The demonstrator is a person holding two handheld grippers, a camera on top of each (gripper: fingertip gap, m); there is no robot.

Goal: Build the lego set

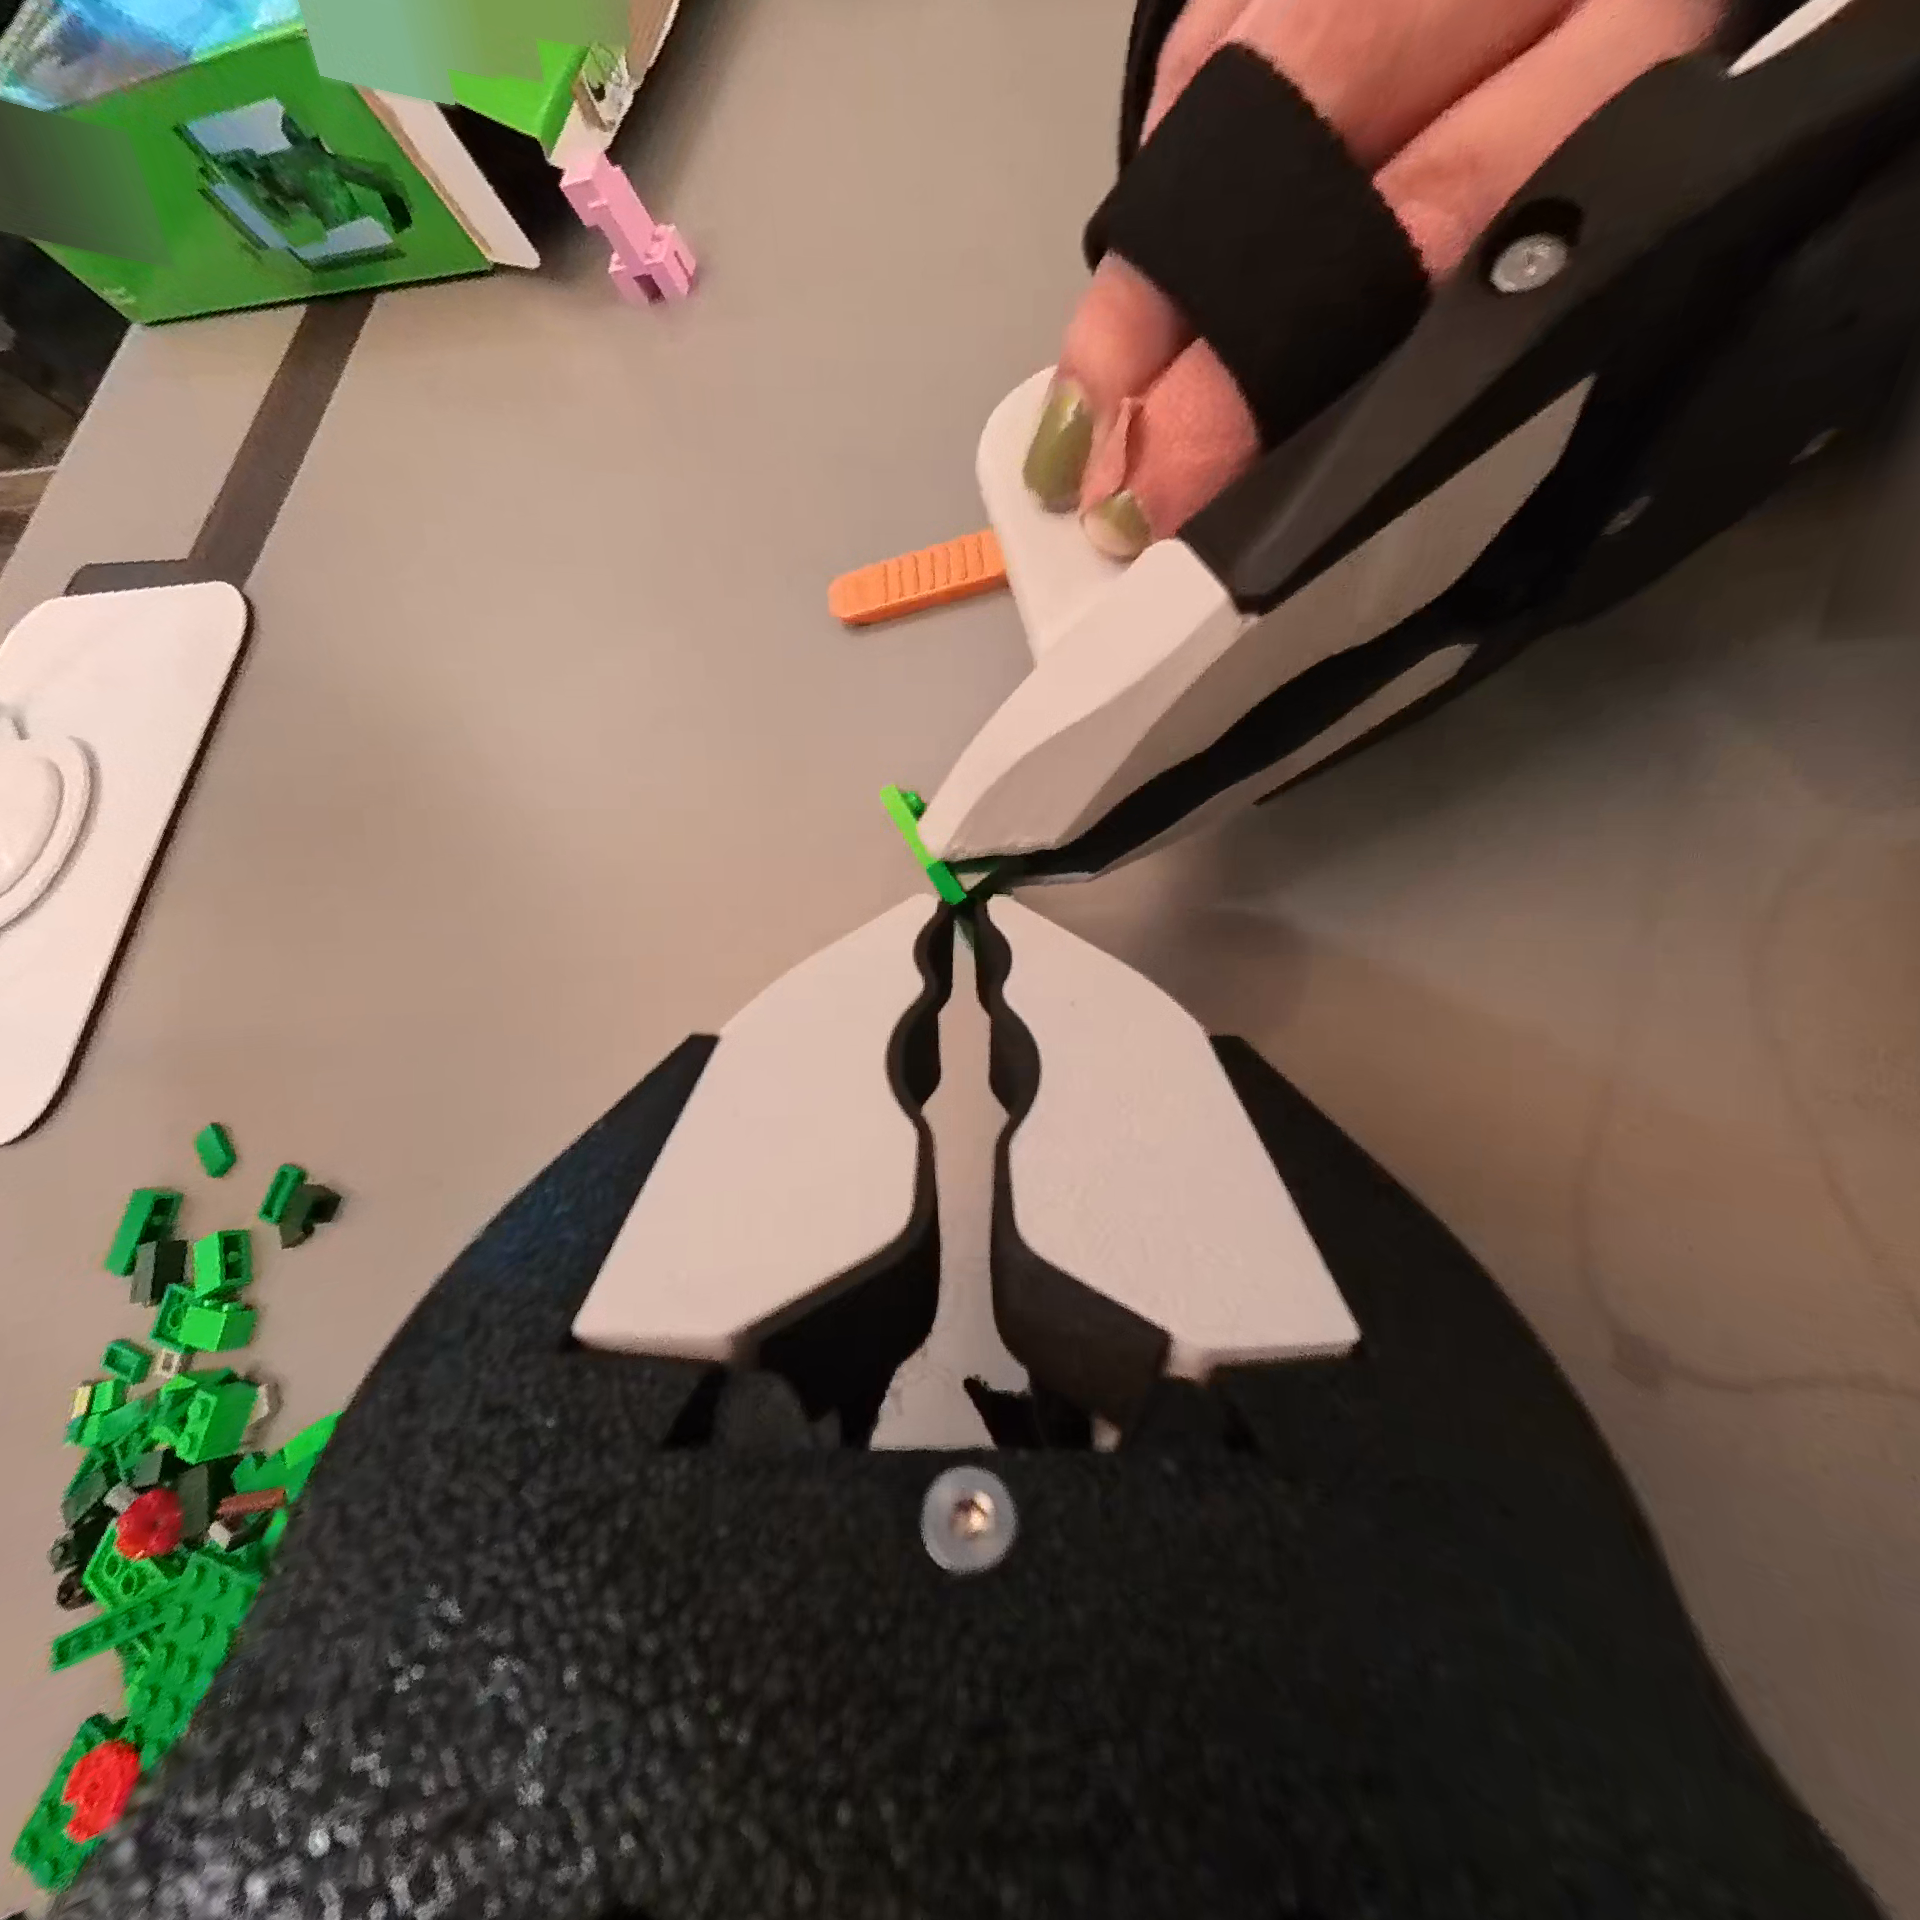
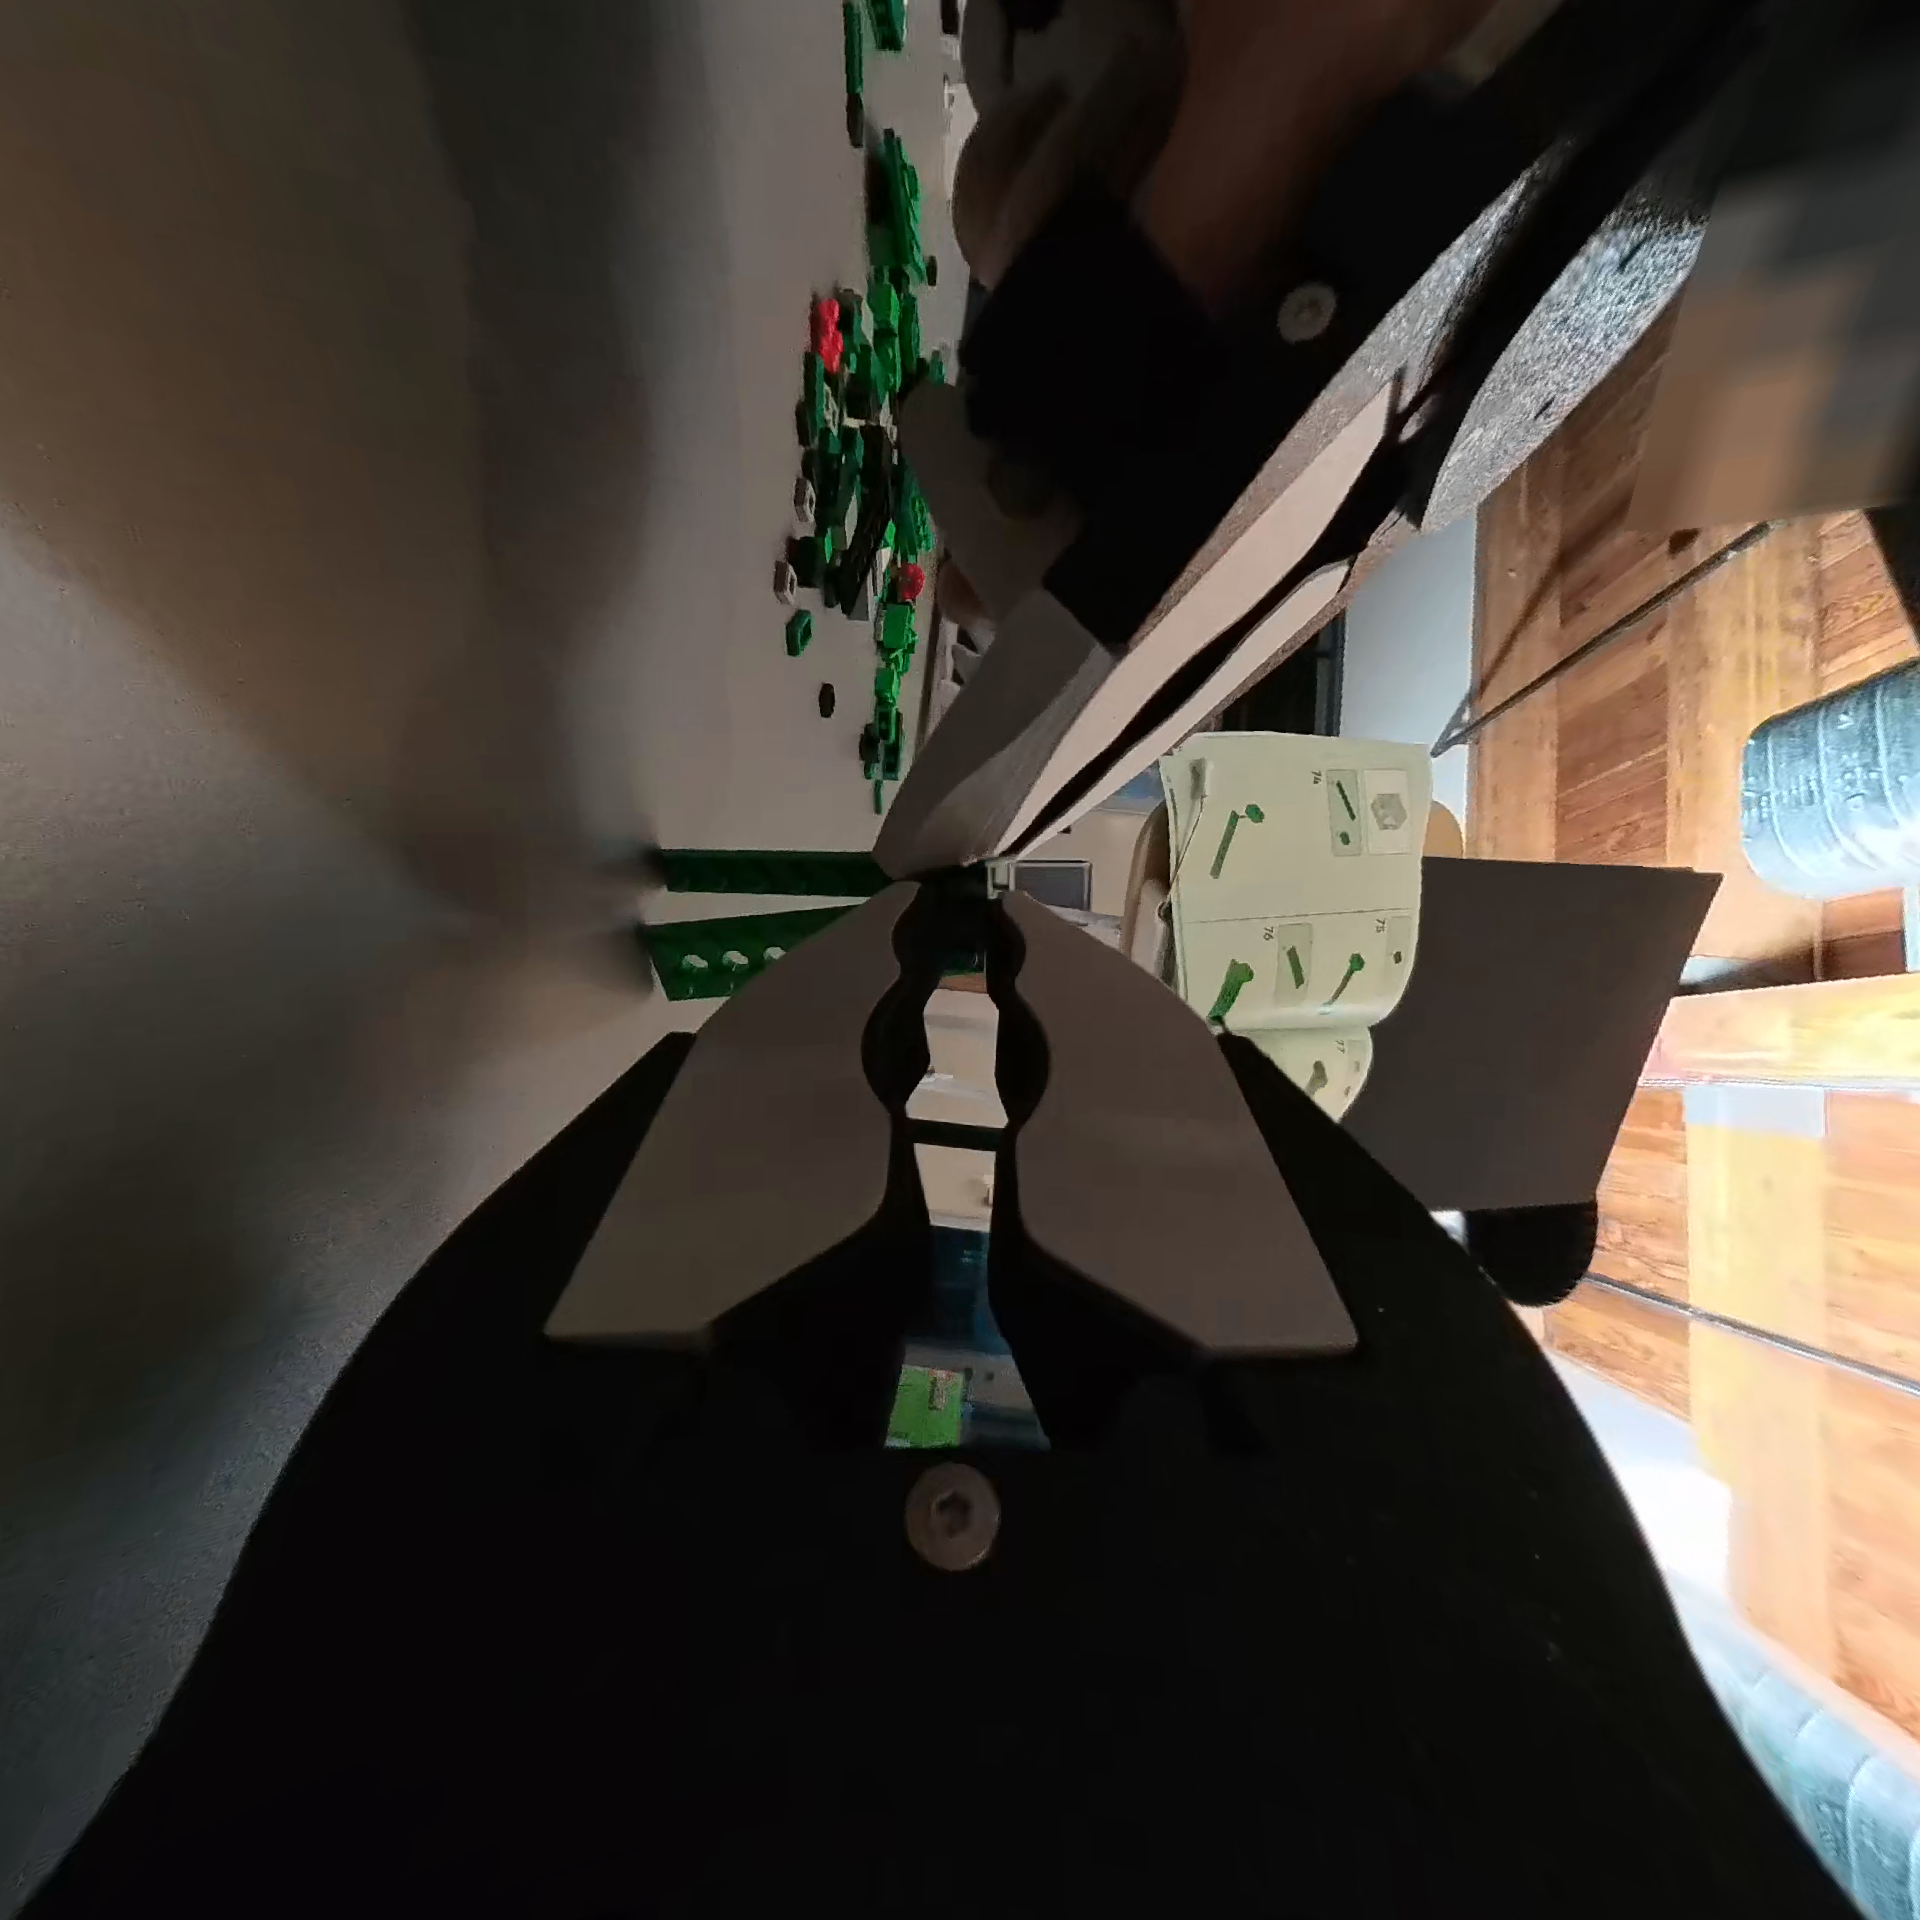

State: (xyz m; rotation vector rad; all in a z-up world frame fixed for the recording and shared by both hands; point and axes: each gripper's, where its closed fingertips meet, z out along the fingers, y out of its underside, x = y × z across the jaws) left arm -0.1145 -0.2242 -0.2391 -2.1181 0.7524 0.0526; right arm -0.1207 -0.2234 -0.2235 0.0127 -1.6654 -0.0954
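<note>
My left gripper (image 1: 961,912) is shut on a small dark green piece (image 1: 968,928), of which only a sliver shows between the tips. My right gripper (image 1: 951,854) comes in from the upper right, held by a hand (image 1: 1174,436). It is shut on a thin bright green plate (image 1: 902,823), seen edge-on. The two gripper tips meet above the grey table (image 1: 623,727) and the two pieces touch. In the right wrist view my right gripper (image 2: 961,902) holds the bright green plate (image 2: 727,951). The dark green plate (image 2: 769,873) runs to the left gripper's tips (image 2: 940,862).
A pile of loose green bricks (image 1: 177,1455) with red flower pieces (image 1: 151,1522) lies at the lower left. An orange brick separator (image 1: 914,587), a pink figure (image 1: 629,223), the green set box (image 1: 239,187) and a white board (image 1: 104,810) lie farther off. The open instruction booklet (image 2: 1299,894) stands behind.
</note>
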